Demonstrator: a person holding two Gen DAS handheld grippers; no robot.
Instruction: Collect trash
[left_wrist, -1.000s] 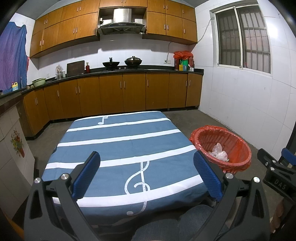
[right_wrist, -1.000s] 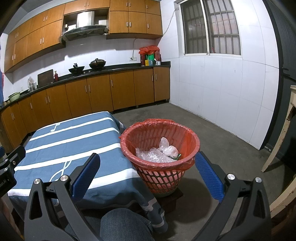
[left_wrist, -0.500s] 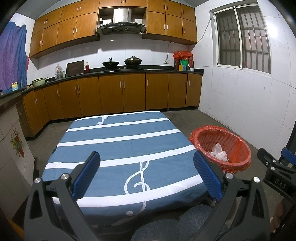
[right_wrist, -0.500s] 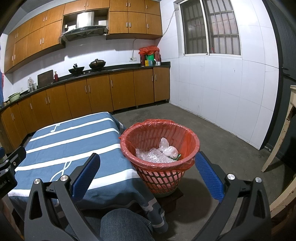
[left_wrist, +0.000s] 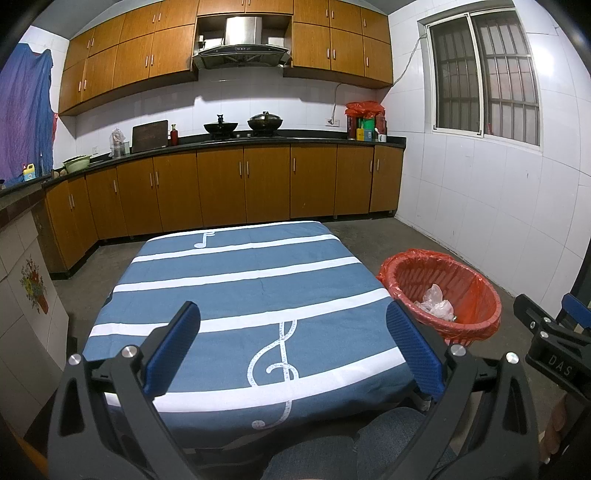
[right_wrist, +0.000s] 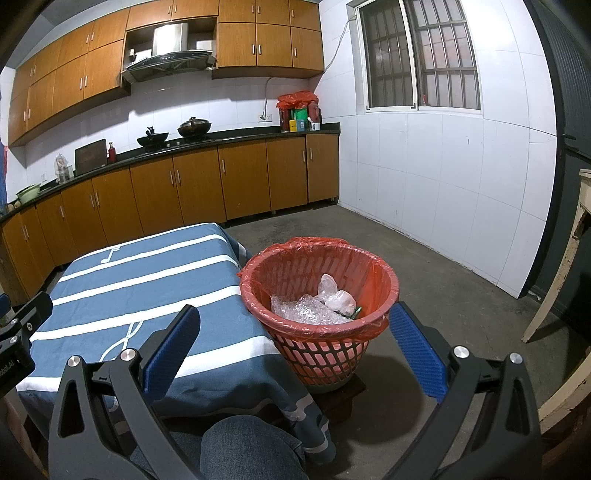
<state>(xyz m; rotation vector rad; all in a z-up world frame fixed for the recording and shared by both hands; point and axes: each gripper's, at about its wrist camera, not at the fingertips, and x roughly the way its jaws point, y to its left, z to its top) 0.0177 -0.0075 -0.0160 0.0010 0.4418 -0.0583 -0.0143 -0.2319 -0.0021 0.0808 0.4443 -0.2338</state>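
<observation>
A red basket (right_wrist: 321, 349) lined with a red bag stands on the floor at the table's right side; it also shows in the left wrist view (left_wrist: 476, 325). Inside lie bubble wrap (right_wrist: 306, 308) and crumpled clear plastic (right_wrist: 334, 293), also seen from the left (left_wrist: 434, 299). My left gripper (left_wrist: 293, 349) is open and empty over the near edge of the blue striped table (left_wrist: 236, 280). My right gripper (right_wrist: 293, 345) is open and empty, held in front of the basket. No loose trash shows on the table.
Wooden kitchen cabinets (left_wrist: 229, 192) and a counter with pots run along the back wall. A white tiled wall (right_wrist: 443, 192) is on the right. A pale wooden furniture leg (right_wrist: 557, 280) stands at far right. My knee (right_wrist: 251, 446) is below the grippers.
</observation>
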